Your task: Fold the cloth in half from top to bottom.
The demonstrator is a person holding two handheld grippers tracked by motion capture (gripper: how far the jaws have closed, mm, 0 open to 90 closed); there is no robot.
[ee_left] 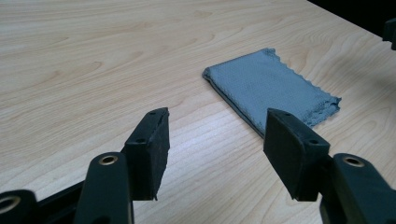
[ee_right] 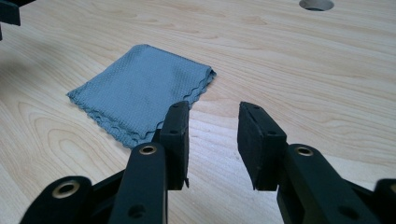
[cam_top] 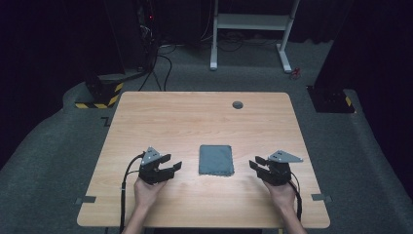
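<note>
In the high view we found a folded grey cloth point(cam_top: 216, 160) lying flat on the wooden table point(cam_top: 195, 117), a little below the middle of the frame and slightly right of centre. It sat between the two grippers, apart from both. The left gripper point(cam_top: 169, 164) was at the lower left of the cloth, carried by the person's left hand point(cam_top: 147, 192), its jaws pointing toward the right of the frame. The right gripper point(cam_top: 257, 164) was at the lower right, carried by the right hand point(cam_top: 280, 192), its jaws pointing toward the left.

In the left gripper view we saw that gripper's jaws standing wide apart with bare table between them and nothing held; the cloth point(ee_left: 273, 91) lay beyond them, right of centre in the frame, its wavy edge toward the right. In the right gripper view the jaws stood moderately apart, also with nothing between the pads; the cloth point(ee_right: 140, 91) lay up and left of them, its near corner passing behind the left jaw, and we could not tell whether the two touched.

A small round grey grommet point(cam_top: 237, 105) sat in the table near its far edge, in the upper middle of the high view, well apart from the cloth.
</note>
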